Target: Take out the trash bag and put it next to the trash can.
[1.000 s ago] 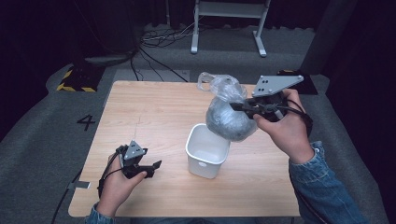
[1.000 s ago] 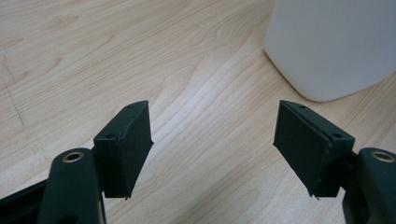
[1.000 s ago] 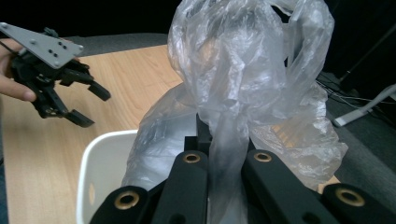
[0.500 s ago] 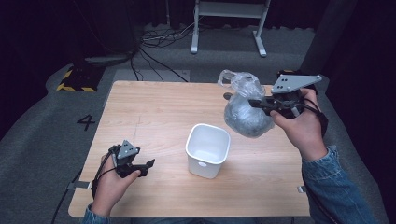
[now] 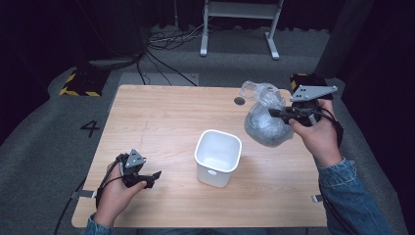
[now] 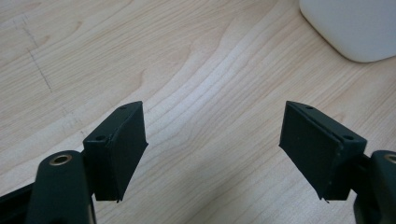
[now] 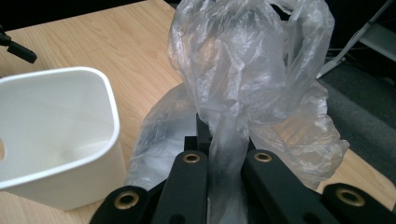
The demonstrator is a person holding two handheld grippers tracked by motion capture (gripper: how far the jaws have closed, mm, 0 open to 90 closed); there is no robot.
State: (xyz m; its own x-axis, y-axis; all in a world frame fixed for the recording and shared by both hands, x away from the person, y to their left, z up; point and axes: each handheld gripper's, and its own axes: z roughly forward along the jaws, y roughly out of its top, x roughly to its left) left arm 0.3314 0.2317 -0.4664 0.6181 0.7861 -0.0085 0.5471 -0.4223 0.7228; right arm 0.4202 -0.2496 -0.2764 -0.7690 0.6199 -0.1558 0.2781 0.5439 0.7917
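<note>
step in hand, as i read it: the tied-up clear plastic bag (image 5: pixel 266 122) has come out of the white bin (image 5: pixel 218 156) and is being carried off to the side, w/ the right hand-held gripper (image 5: pixel 274 112) doing the carrying. the bag hangs from that gripper, just above or maybe touching the tabletop (image 5: pixel 161 117) near the far right corner; can't tell which from the high view. the bin stands upright well to the left of that gripper and below it in the high view, apart from the bag, and looks empty inside.

right hand-held gripper: jaws fully pinched on the twisted neck of the bag. in the right gripper view the plastic bag (image 7: pixel 247 84) bunches up between the two black jaws, knot and loose handles above them, body of the bag ballooning beyond, w/ the white bin (image 7: pixel 56 135) off to the left.

left hand-held gripper (image 5: pixel 155 174): jaws have just been opening and now stand wide, nothing between them. in the left gripper view just bare tabletop (image 6: pixel 187 84) shows between the pads (image 6: pixel 126 149), w/ a corner of the white bin (image 6: pixel 355 28) ahead and to the right. it rests low near the front left of the tabletop, well apart from the bin.

next move prob calls for lowering the bag onto the tabletop clear of the bin, then letting go; the bag is soft and light, so it may slump or roll once free.
</note>
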